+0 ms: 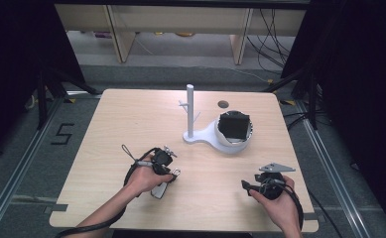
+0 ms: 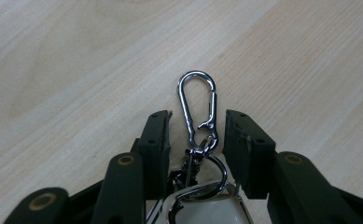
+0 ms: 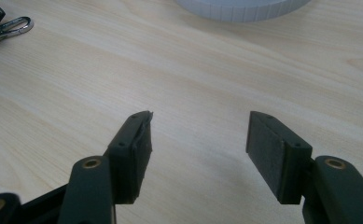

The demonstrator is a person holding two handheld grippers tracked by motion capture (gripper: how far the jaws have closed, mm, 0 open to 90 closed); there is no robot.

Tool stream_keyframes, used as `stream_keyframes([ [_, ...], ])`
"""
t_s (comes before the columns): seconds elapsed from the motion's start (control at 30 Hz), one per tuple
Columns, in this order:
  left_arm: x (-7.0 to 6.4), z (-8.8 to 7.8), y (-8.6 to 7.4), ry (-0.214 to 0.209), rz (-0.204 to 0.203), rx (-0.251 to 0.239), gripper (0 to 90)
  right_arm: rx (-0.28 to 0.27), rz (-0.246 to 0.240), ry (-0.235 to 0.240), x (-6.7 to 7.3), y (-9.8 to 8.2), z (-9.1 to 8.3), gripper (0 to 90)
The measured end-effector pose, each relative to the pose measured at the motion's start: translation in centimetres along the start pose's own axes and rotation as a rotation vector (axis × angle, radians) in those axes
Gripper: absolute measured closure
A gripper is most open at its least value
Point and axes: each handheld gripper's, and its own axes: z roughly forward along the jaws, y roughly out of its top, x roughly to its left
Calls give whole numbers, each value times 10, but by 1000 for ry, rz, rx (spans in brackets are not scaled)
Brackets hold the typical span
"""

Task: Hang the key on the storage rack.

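While the person's left hand (image 1: 143,178) rests low on the wooden table (image 1: 131,124), it holds the left gripper (image 1: 173,168) pointed toward the right. Seen along that gripper's own jaws, a silver clip (image 2: 197,105) lies flat on the wood between the two black pads (image 2: 157,140), its rounded end poking out past the tips. Neither pad presses on the clip; a narrow gap shows on each side, so the jaws stand partly spread around it. Behind the clip hang a ring and a pale tag (image 2: 202,210), tucked close under the gripper; how they join I cannot quite make out, since that corner is cramped and cut off. From above, the same pale tag (image 1: 159,189) lies on the table just beside the left hand.

Farther along, near the middle of the table, stands a white stand (image 1: 190,116) with an upright post and small pegs. Its base runs into a round white dish (image 1: 237,144) that holds a dark square block (image 1: 234,125).

At the right, the right hand (image 1: 280,206) holds the right gripper (image 3: 198,140) near the table's front edge, well apart from the clip. Its jaws are spread wide with bare wood between them.
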Motion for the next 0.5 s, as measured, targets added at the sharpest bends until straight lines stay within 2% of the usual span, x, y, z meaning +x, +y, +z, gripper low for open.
stream_keyframes([
  [0.1, 0, 0, 3, 2, -2, 28, 619, 5, 1, 1, 1, 0, 0, 413],
  [0.13, 1, -1, 4, 15, 16, 44, 619, 5, 1, 1, 1, 0, 0, 413],
  [0.17, 0, 1, 5, 21, 4, 36, 622, -9, -22, 3, -1, -1, 1, 412],
  [0.2, -1, 0, 6, 32, 14, 43, 626, 8, 5, 4, 1, -1, 0, 413],
  [0.23, -2, 1, 7, 35, 19, 62, 633, 11, 0, 5, 1, -1, 1, 412],
  [0.3, -5, 1, 7, 48, 13, 59, 638, 0, 5, 17, 1, -1, 2, 412],
  [0.33, -4, 0, 8, 50, 41, 86, 644, 8, 3, 3, 1, -1, 1, 412],
  [0.37, -5, 0, 9, 58, 44, 98, 652, 0, 4, 16, 1, -1, 2, 412],
  [0.5, -8, 1, 15, 49, 24, 143, 703, 9, 11, 18, 2, -1, 2, 411],
])
